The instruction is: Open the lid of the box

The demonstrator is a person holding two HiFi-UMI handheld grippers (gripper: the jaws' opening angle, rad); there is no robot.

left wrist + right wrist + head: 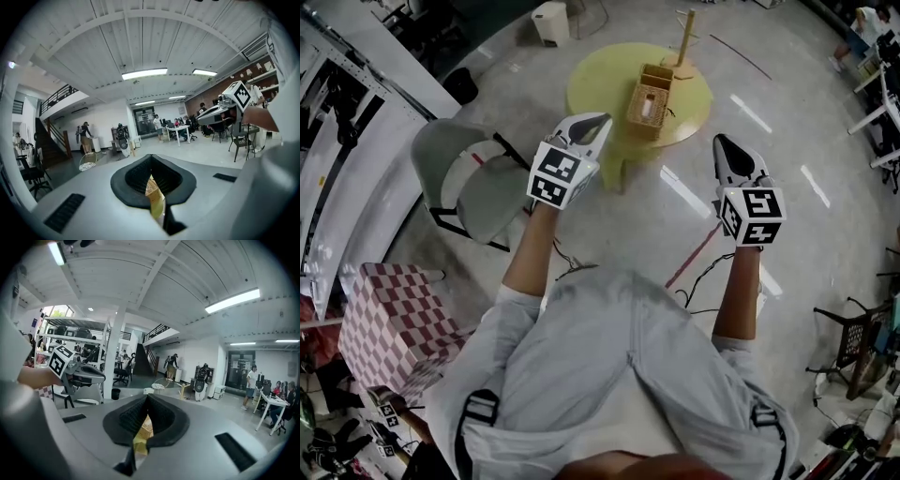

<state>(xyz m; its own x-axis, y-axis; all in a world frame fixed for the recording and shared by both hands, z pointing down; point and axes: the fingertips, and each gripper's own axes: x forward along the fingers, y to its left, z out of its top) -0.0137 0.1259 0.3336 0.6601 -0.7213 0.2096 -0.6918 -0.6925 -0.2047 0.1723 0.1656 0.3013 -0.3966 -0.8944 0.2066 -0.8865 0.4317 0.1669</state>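
While we hold the left gripper point(603, 119) and right gripper point(719, 139) up, the box point(649, 101) just sits on the yellow table point(598, 86).
Both claws pinched closed, nothing in them.

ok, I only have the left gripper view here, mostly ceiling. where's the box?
Observer: The box sits on a round yellow table, ahead of the person, untouched.
Operator: right tongs?
Observer: On the right gripper the tongs are together, with nothing held.
Operator: anything near the table?
Observer: A grey chair stands beside it, on the left gripper's side.
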